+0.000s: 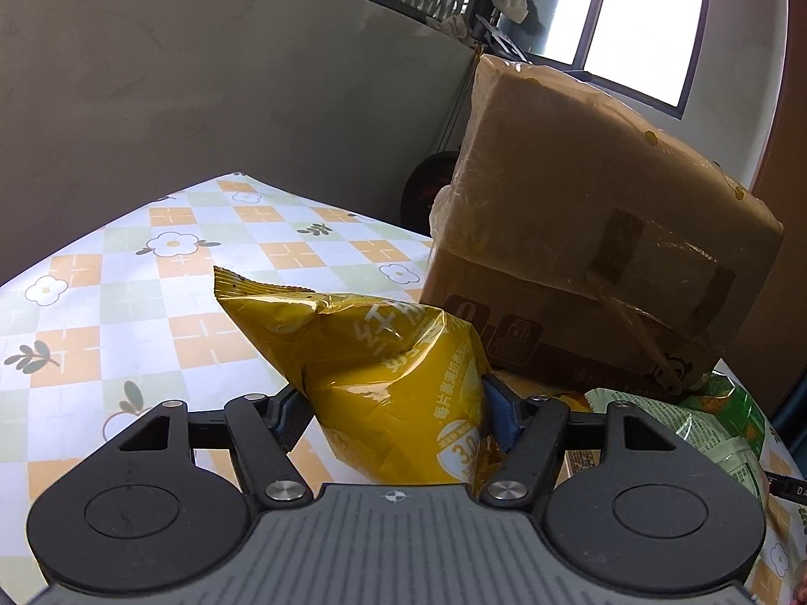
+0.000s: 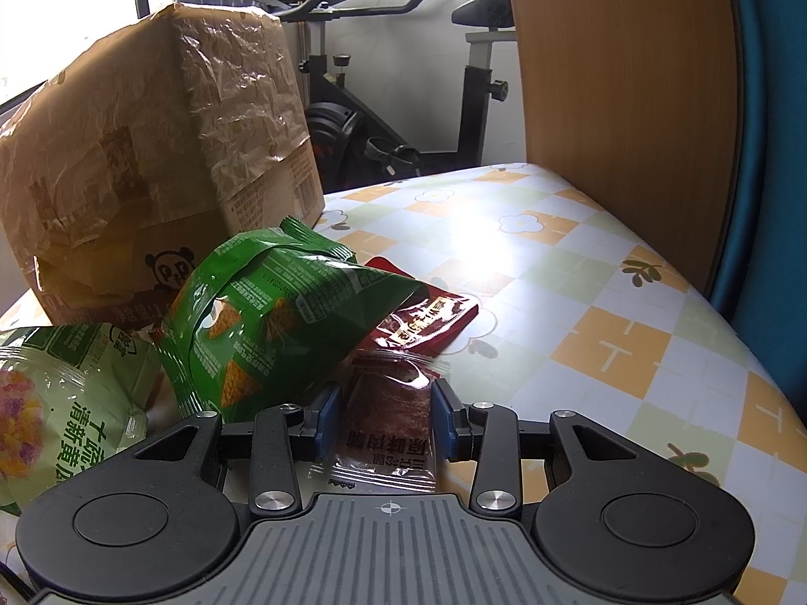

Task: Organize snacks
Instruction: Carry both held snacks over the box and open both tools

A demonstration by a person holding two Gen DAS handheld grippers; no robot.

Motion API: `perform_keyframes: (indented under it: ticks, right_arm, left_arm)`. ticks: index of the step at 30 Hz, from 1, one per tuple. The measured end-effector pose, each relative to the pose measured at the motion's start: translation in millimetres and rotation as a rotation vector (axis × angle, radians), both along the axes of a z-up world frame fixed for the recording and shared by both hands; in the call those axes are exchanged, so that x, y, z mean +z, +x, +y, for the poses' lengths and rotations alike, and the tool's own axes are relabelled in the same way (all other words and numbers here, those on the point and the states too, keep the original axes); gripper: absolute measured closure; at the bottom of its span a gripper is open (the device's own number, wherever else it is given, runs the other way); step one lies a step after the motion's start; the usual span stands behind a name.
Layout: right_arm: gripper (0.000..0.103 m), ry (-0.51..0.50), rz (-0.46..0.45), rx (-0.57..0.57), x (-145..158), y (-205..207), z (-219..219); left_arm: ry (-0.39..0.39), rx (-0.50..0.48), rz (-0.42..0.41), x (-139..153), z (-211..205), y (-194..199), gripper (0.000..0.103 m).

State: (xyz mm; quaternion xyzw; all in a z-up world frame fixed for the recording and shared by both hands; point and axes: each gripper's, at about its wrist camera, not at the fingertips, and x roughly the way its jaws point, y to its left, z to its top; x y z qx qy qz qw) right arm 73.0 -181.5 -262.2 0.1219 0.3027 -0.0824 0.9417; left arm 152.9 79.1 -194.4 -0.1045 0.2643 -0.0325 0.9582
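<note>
The left gripper point(image 1: 391, 398) pinches a puffed yellow snack bag point(image 1: 373, 368) between its two fingers, the foil bulging out ahead of the pads and creased where they press in; the bag's sealed top edge points up and away to the left, clear of the checked flower-print tablecloth point(image 1: 151, 302). Just to the right of it stands a brown cardboard box wrapped in clear film point(image 1: 595, 232), and a pale green snack bag point(image 1: 706, 433) lies at the box's foot.

The right gripper point(image 2: 387, 418) has its blue pads point(image 2: 446, 423) closed against the two side edges of a small clear packet of reddish dried meat point(image 2: 386, 413), which lies lengthwise between them and reaches back toward the gripper body. Just ahead of the packet lies a dark red sachet point(image 2: 428, 317). To the left, a green corn-chip bag point(image 2: 272, 312) leans against the box, and beside it sits a light green bag printed with coloured pieces point(image 2: 65, 403).
</note>
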Motion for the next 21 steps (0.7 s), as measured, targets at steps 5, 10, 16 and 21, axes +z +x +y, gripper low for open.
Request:
perform_keyframes:
  ticks: [5,10,16,21]
  right_arm:
    - [0.068,-0.013,-0.021,-0.01,1.7,-5.5,1.0]
    - [0.068,-0.008,-0.037,-0.033,2.5,-9.7,-1.3]
    - [0.068,0.023,-0.048,-0.065,1.8,-10.9,-8.8]
    - [0.068,0.056,-0.047,-0.115,2.2,-13.2,-16.0]
  left_arm:
    - [0.004,0.005,0.011,-3.3,-3.4,1.1,0.032]
    - [0.008,0.006,0.006,-4.7,-5.9,0.9,0.032]
    - [0.01,0.016,0.01,-5.6,-3.3,-0.1,0.032]
    - [-0.002,0.034,-0.011,0.9,1.1,-0.6,0.032]
